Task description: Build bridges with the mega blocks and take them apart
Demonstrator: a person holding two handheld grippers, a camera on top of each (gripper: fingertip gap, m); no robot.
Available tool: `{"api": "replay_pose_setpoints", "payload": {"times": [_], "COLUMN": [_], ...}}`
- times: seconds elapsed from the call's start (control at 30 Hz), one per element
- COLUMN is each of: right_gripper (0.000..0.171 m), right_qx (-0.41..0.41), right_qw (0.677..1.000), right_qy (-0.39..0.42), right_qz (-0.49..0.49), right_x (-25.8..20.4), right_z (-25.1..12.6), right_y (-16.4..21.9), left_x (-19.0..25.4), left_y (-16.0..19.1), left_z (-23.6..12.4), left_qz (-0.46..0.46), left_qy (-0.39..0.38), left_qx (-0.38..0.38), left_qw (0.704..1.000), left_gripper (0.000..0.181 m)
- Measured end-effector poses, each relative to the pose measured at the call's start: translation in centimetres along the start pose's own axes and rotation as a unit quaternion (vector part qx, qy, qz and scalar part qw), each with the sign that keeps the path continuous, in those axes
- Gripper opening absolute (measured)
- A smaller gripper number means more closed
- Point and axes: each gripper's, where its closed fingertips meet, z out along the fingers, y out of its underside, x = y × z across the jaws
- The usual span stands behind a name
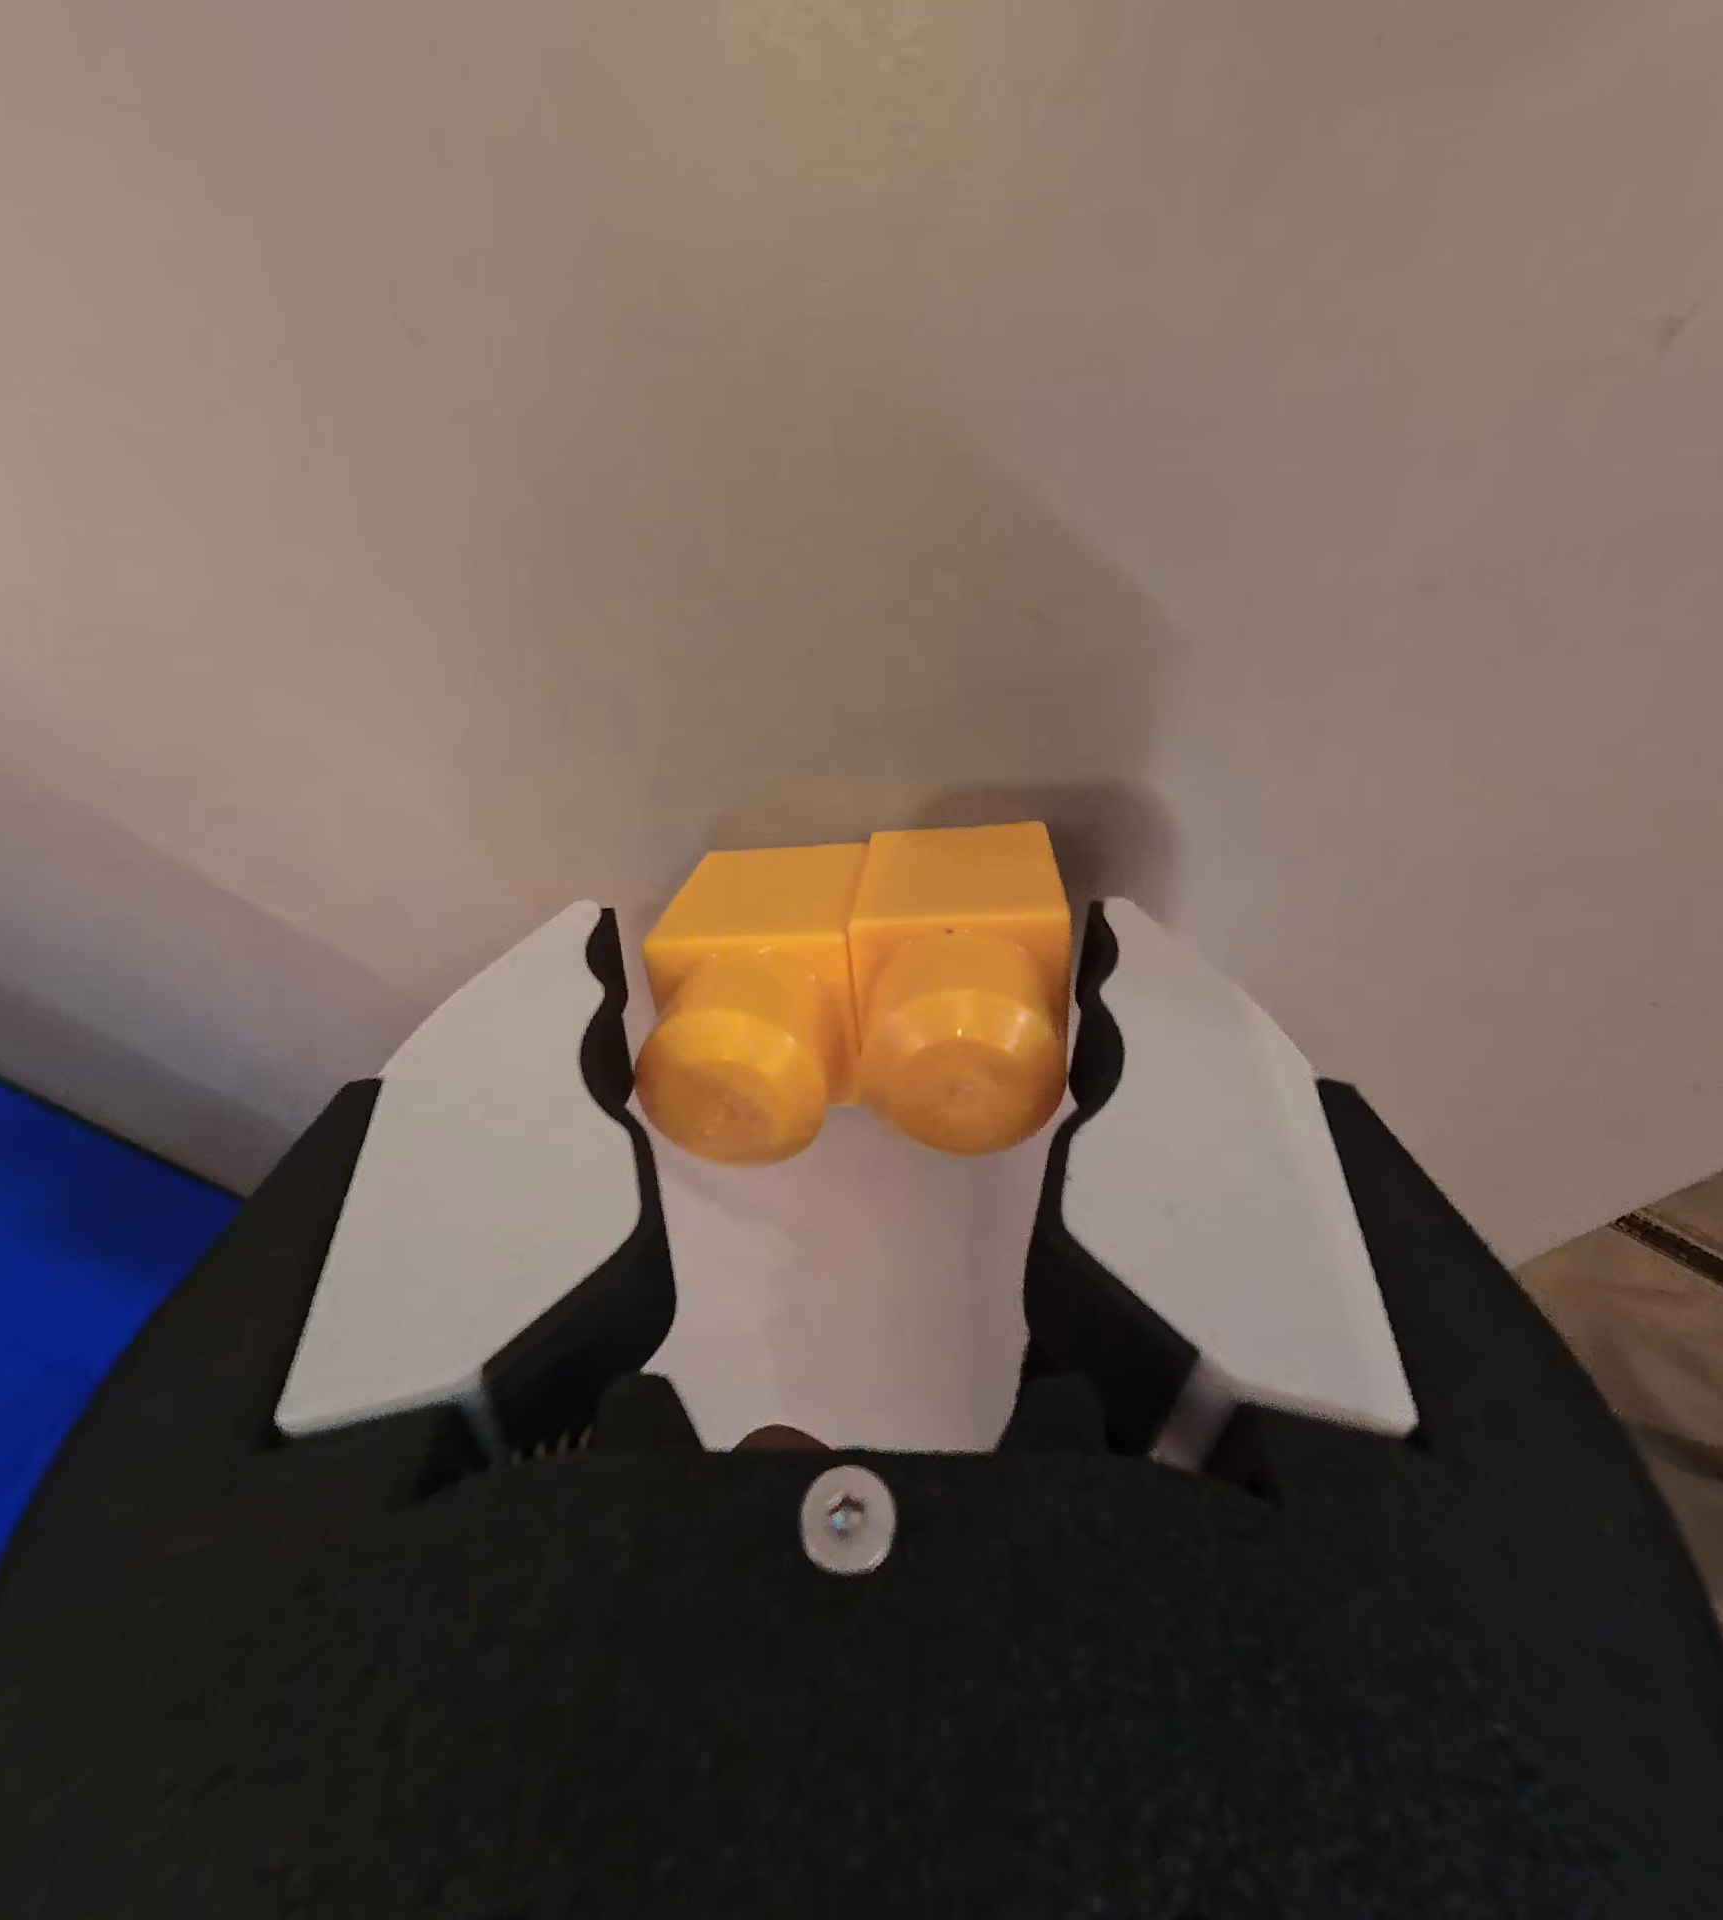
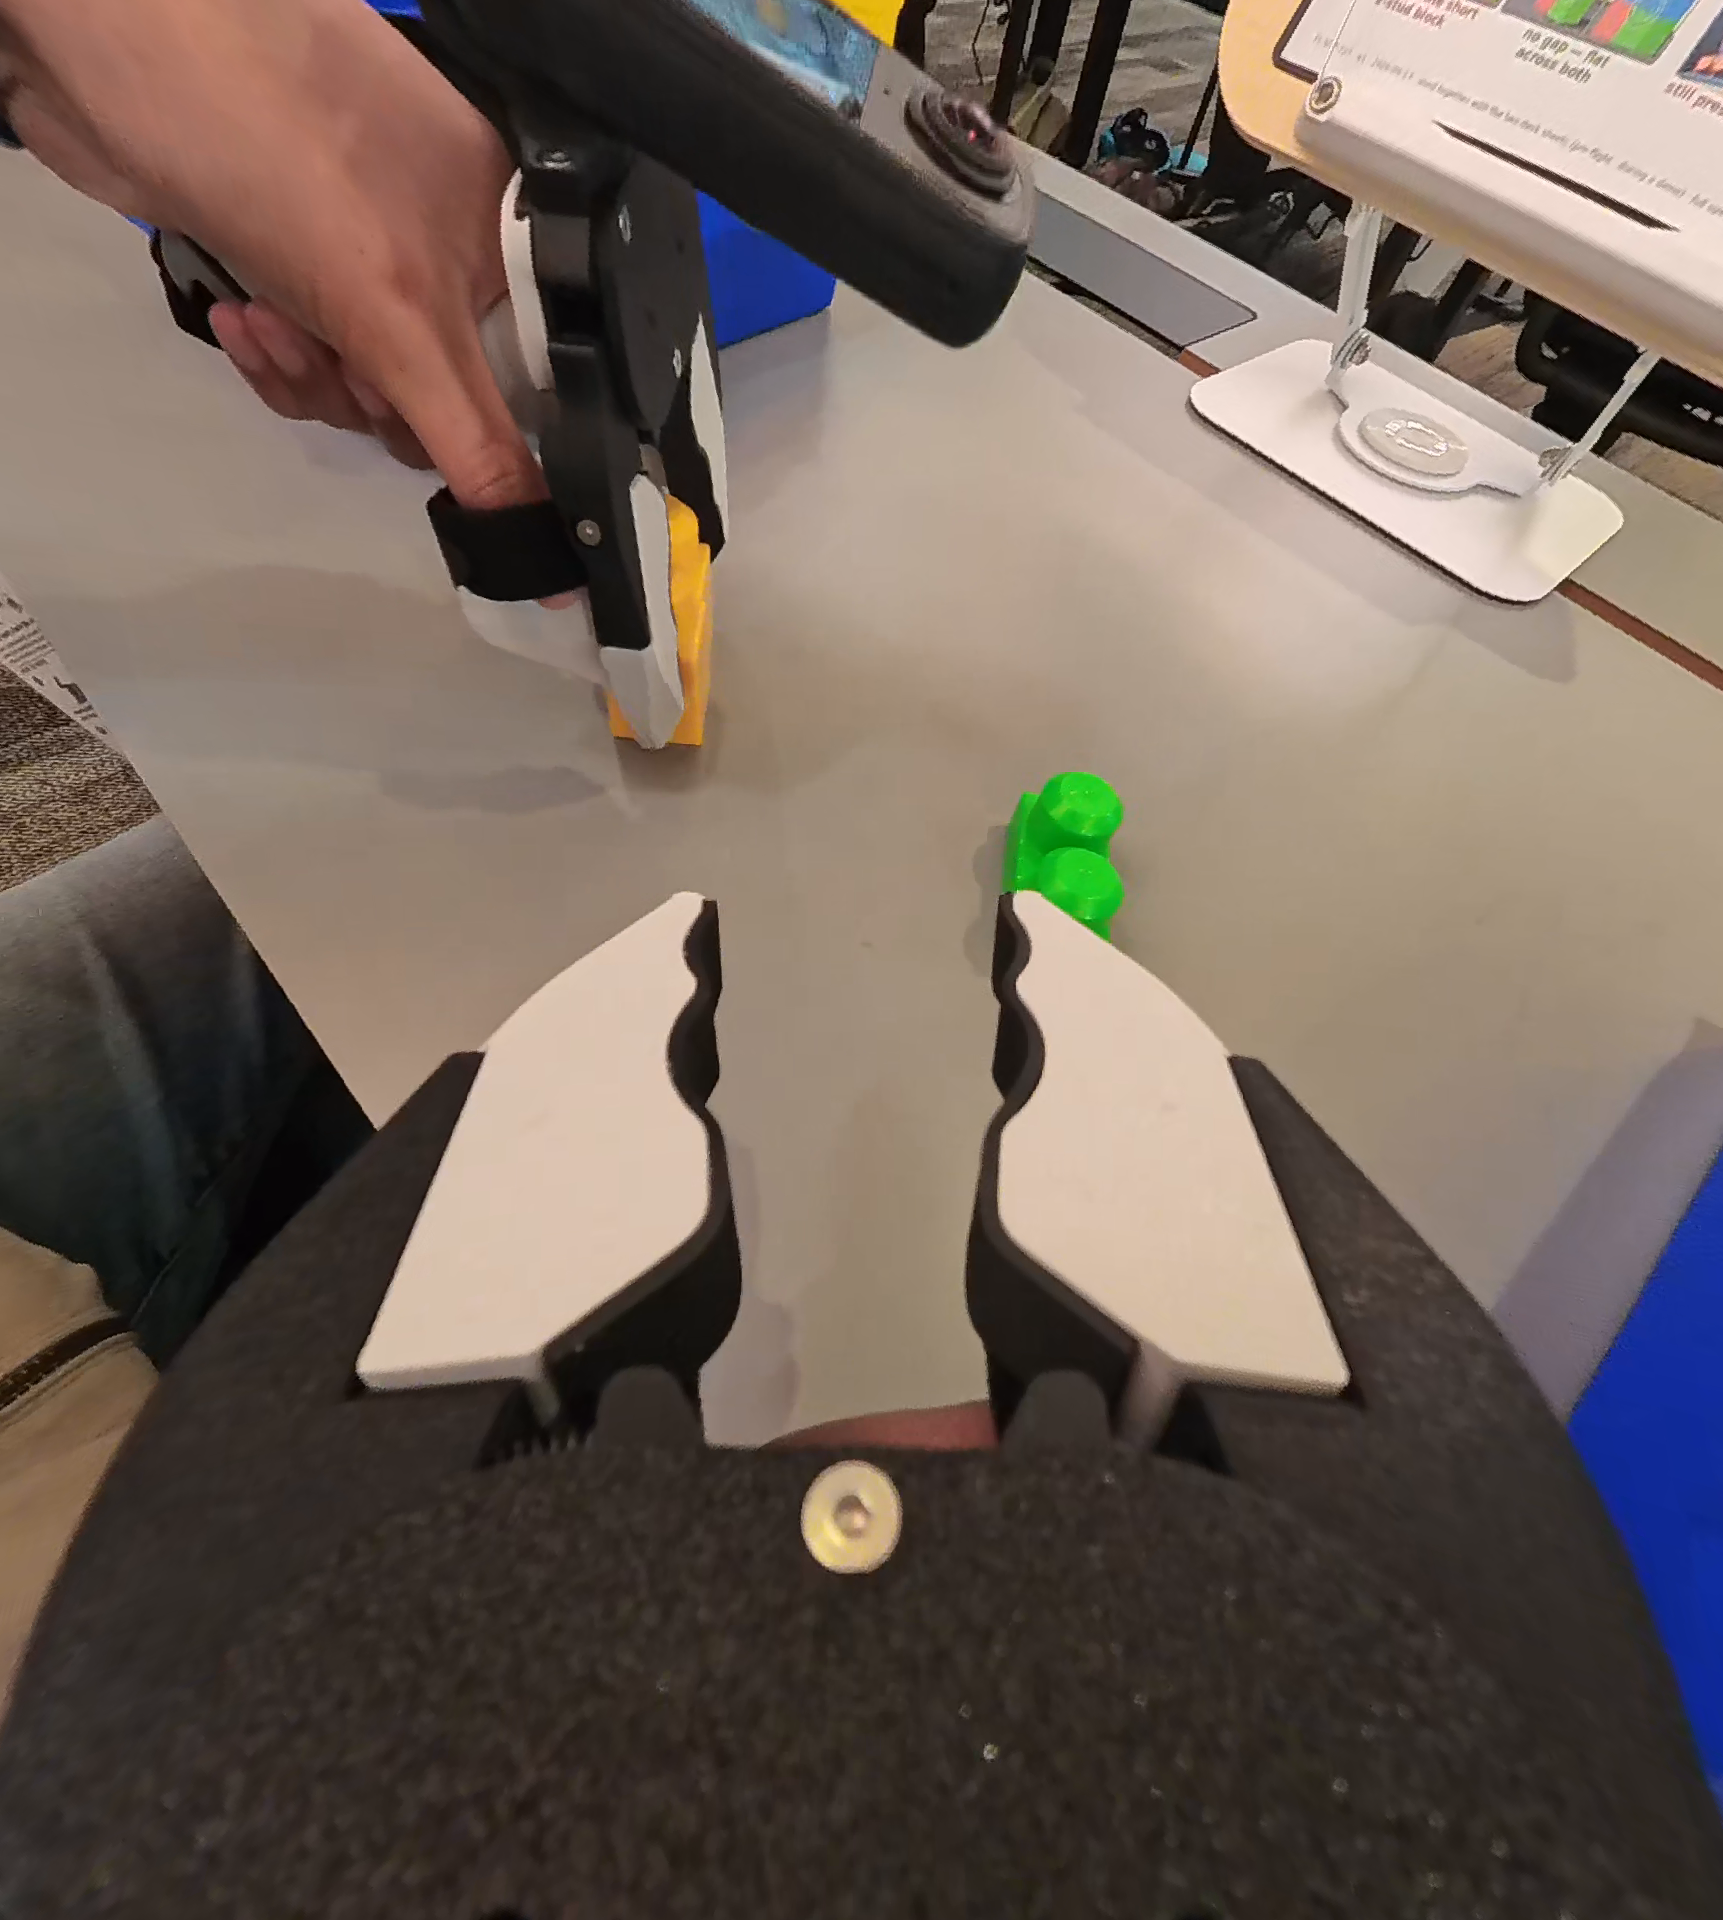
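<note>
Two yellow blocks (image 1: 852, 997) sit side by side between the fingers of the left gripper (image 1: 849, 1023), each with one round stud facing the camera; the left pad touches the left stud and the right pad sits against the right block, so the claw looks closed on the pair, though a thin gap cannot be ruled out. In the right wrist view the pair reaches down to the grey table (image 2: 1252, 727). One green block (image 2: 1065, 852) with two studs lies on its side on the table, just beyond the right fingertip of the right gripper (image 2: 855, 920), whose fingers stand apart around nothing. One white stand (image 2: 1408, 468) carries an instruction sheet with printed writing and pictures. Blue bins (image 2: 1709, 1299) show at the edges
</note>
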Motion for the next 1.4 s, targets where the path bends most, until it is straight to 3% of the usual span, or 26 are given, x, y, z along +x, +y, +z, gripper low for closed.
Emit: {"api": "replay_pose_setpoints", "payload": {"times": [0.47,0.87,1.07,1.27,1.4], "right_gripper": [0.05,0.05,0.05,0.05,0.05], "right_qx": [-0.002,-0.004,-0.004,-0.009,-0.013], "right_qw": [1.0,1.0,1.0,1.0,1.0], "right_qy": [0.001,0.004,0.01,0.011,0.005], "right_qz": [-0.001,-0.004,-0.004,-0.004,0.001], "right_x": [0.0,0.0,0.3,0.3,0.1], "right_z": [0.0,0.0,-0.1,0.3,0.8], "right_y": [0.0,-0.1,-0.1,0.3,0.6], "left_x": [-0.2,-0.4,0.0,2.4,2.1], "left_y": [-0.6,0.9,1.4,1.7,2.2], "left_z": [0.4,0.1,-1.6,-5.1,-6.5], "left_qz": [0.0,0.078,0.115,0.196,0.171], "left_qy": [-0.002,-0.019,-0.001,0.017,0.016], "left_qx": [0.027,0.061,0.156,0.318,0.379], "left_qw": [1.0,0.995,0.981,0.928,0.91], "left_gripper": [0.078,0.077,0.077,0.077,0.077]}}
